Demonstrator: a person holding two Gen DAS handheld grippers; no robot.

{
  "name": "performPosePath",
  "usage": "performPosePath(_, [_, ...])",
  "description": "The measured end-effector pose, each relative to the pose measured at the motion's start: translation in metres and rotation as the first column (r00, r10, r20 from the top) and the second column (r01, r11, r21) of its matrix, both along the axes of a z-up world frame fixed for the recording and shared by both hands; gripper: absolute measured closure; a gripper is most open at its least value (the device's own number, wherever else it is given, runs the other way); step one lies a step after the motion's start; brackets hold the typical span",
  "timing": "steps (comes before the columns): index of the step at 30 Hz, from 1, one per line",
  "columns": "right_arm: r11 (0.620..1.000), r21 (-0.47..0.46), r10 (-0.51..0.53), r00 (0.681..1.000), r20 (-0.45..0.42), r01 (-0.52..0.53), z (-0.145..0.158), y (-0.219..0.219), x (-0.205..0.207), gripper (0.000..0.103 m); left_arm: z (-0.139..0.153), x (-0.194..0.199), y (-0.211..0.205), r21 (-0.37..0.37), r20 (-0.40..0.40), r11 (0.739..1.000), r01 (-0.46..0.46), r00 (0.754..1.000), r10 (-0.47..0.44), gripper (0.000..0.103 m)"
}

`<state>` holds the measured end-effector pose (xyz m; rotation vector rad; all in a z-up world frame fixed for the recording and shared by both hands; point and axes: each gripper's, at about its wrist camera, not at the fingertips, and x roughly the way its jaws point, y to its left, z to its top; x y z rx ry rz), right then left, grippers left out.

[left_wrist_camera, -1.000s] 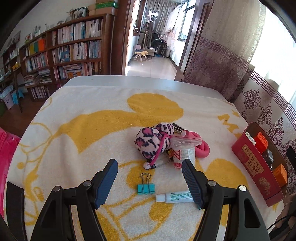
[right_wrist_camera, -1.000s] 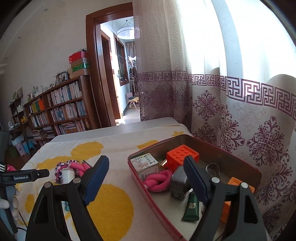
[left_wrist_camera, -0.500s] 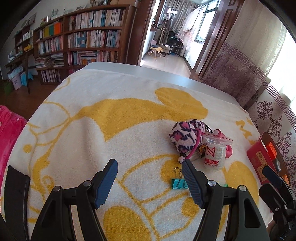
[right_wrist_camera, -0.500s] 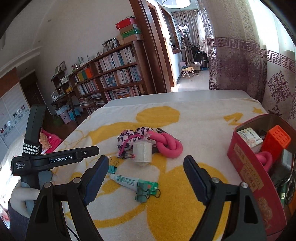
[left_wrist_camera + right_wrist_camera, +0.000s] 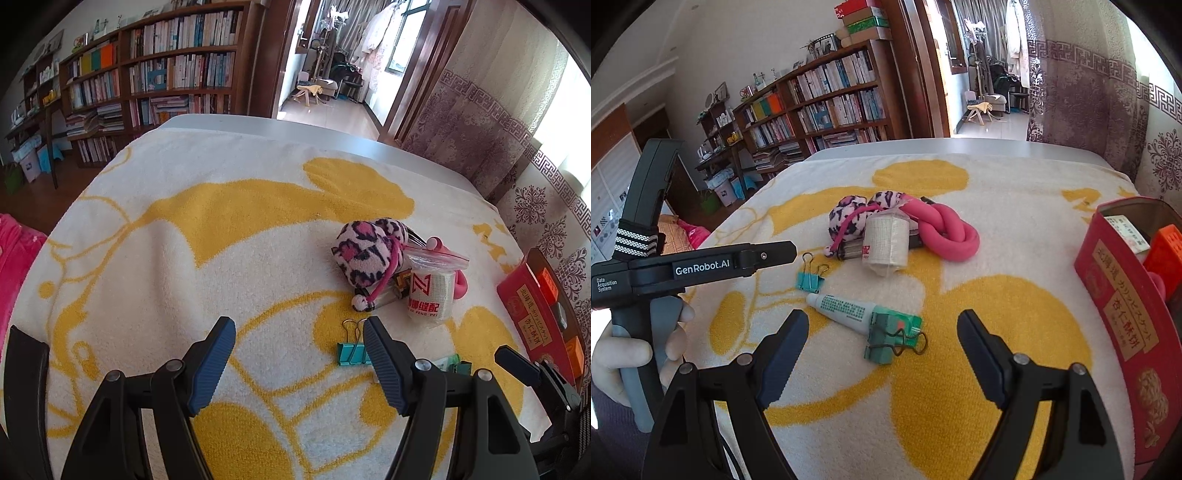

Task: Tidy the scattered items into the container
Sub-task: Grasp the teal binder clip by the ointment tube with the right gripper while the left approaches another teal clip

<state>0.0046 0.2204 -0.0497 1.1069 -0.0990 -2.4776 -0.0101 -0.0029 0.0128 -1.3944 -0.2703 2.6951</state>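
While the white tube (image 5: 846, 309) lies just ahead of my right gripper (image 5: 881, 345), in line with the gap between its jaws, nothing is between them yet: the jaws stand wide apart and empty. A green binder clip (image 5: 890, 341) sits against the tube's flat end, nearest the jaws. Beyond the tube's cap, a teal binder clip (image 5: 809, 279) lies on the yellow-and-white towel (image 5: 997, 314) that covers the surface. Farther ahead I see the heap: a bagged white roll (image 5: 886, 246), a leopard-print plush (image 5: 849, 218) touching it on the left, and a knotted pink foam tube (image 5: 951, 234) behind and to the right. The red container (image 5: 1126, 325) stands off the right jaw, already holding an orange block (image 5: 1167, 251) and a small carton (image 5: 1126, 232).

My left gripper (image 5: 299, 363) hangs above the towel with its jaws also apart and holding nothing. From its camera the teal clip (image 5: 351, 352) lies just beside the tip of the right jaw, partly hidden by it, and the plush (image 5: 365, 254) and the roll (image 5: 430, 295) lie beyond. In the right camera a gloved hand (image 5: 635, 354) grips the left gripper's handle, well left of the tube.
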Motion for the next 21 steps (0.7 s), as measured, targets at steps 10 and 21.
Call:
performPosePath(10, [0.999, 0.042, 0.017, 0.994, 0.105, -0.021, -0.015, -0.005, -0.011, 0.035, -0.007, -0.001, 0.009, -0.01, 0.025, 1.0, 0.026, 0.999, -0.025, 0.03])
performPosePath(21, [0.997, 0.081, -0.011, 0.995, 0.101, 0.003, -0.016, -0.002, -0.013, 0.059, -0.016, -0.005, -0.001, 0.025, 0.058, 0.999, -0.022, 0.998, 0.02, 0.03])
